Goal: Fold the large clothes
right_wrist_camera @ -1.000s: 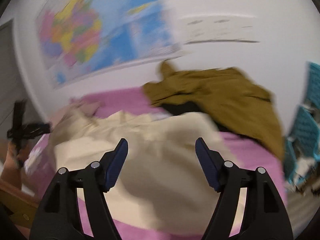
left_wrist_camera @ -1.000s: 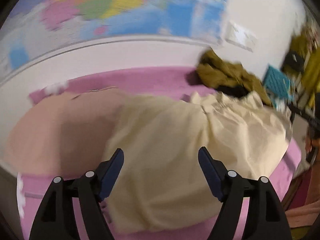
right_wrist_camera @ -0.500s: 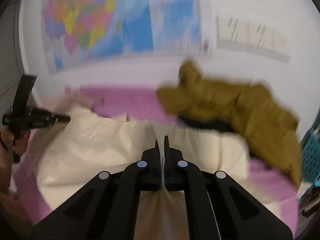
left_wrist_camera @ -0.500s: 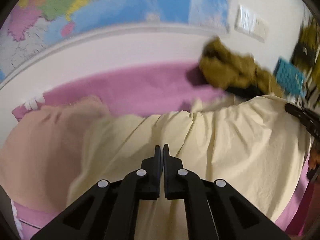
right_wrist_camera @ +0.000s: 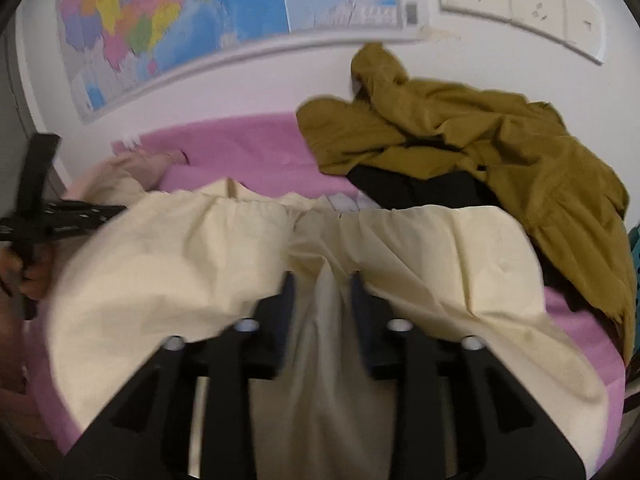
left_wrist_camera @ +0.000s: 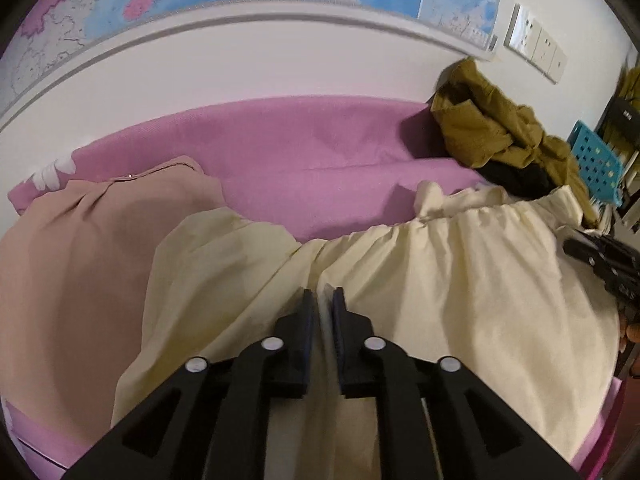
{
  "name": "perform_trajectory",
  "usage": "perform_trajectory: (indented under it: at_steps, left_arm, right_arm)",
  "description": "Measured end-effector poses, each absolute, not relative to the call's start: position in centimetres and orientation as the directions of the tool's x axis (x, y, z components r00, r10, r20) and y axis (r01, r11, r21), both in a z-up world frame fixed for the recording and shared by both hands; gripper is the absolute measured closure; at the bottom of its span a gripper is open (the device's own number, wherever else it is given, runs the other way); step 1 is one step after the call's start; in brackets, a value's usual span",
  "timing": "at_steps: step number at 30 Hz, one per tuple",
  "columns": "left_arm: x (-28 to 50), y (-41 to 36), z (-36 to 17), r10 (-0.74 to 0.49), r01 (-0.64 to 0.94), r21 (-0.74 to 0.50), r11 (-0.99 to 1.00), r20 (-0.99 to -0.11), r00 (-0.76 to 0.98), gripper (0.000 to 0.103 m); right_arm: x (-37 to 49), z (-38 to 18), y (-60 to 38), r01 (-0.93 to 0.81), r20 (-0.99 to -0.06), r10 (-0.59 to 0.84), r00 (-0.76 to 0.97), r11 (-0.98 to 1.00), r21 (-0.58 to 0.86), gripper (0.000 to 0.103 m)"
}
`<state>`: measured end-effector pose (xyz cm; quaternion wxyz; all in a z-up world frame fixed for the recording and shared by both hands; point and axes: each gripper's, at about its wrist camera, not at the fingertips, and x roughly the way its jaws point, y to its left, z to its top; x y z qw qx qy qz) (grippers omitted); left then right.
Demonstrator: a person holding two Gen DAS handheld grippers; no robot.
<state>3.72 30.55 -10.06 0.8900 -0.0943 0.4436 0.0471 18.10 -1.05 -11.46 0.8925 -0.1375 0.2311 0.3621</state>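
On the pink bed [left_wrist_camera: 320, 148], near its front edge, lies the cream garment [left_wrist_camera: 460, 280], gathered waistband toward the wall. Left gripper [left_wrist_camera: 325, 300] pinches a fold of it, jaws nearly closed. Right gripper [right_wrist_camera: 322, 284] holds another fold, jaws slightly wider. An olive garment [right_wrist_camera: 460, 132] is heaped at the back right corner; a tan one [left_wrist_camera: 80, 248] lies at the left edge.

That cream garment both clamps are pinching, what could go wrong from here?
The right gripper seems to stand wider than the left gripper, so the cream garment might slip out on that side. Its gathered edge lies close to the olive jacket, which could get dragged along.
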Motion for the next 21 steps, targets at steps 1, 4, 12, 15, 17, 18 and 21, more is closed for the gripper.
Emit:
perform_trajectory:
  at_steps: [1, 4, 12, 15, 17, 18, 21]
  left_arm:
    - [3.1, 30.5, -9.5, -0.003, -0.165, -0.133, 0.977, -0.787, 0.617, 0.075]
    - [1.0, 29.6, -7.7, 0.024, -0.153, -0.107, 0.982, -0.741, 0.671, 0.049]
    - [-2.7, 26.7, -8.0, -0.056, -0.044, -0.117, 0.992, -0.732, 0.679, 0.04]
    - [-2.5, 26.6, -9.7, -0.049, -0.064, -0.123, 0.99, -0.741, 0.67, 0.039]
    - [-2.4, 26.7, -10.0, -0.04, -0.068, -0.117, 0.991, -0.737, 0.674, 0.038]
    - [-2.3, 26.7, -10.1, -0.04, -0.071, -0.118, 0.99, -0.737, 0.675, 0.038]
    - [-1.8, 26.9, -10.4, -0.028, -0.083, -0.111, 0.99, -0.745, 0.666, 0.037]
  right_arm:
    - [17.1, -10.9, -2.3, -0.706, -0.483, 0.594, 0.643, 0.704, -0.076, 0.056]
    - [14.6, -9.4, -6.4, -0.702, -0.399, 0.635, 0.662, 0.712, -0.031, 0.049]
    - [12.9, -11.9, -20.1, -0.521, -0.354, 0.543, 0.761, 0.837, 0.165, 0.043]
    - [13.3, -14.7, -23.0, -0.484, -0.379, 0.56, 0.737, 0.828, 0.283, 0.043]
    - [14.0, -16.0, -23.6, -0.487, -0.388, 0.59, 0.708, 0.806, 0.337, 0.043]
    - [14.4, -16.6, -23.9, -0.485, -0.385, 0.607, 0.695, 0.791, 0.372, 0.043]
    - [14.5, -16.7, -24.7, -0.517, -0.343, 0.664, 0.664, 0.74, 0.43, 0.097]
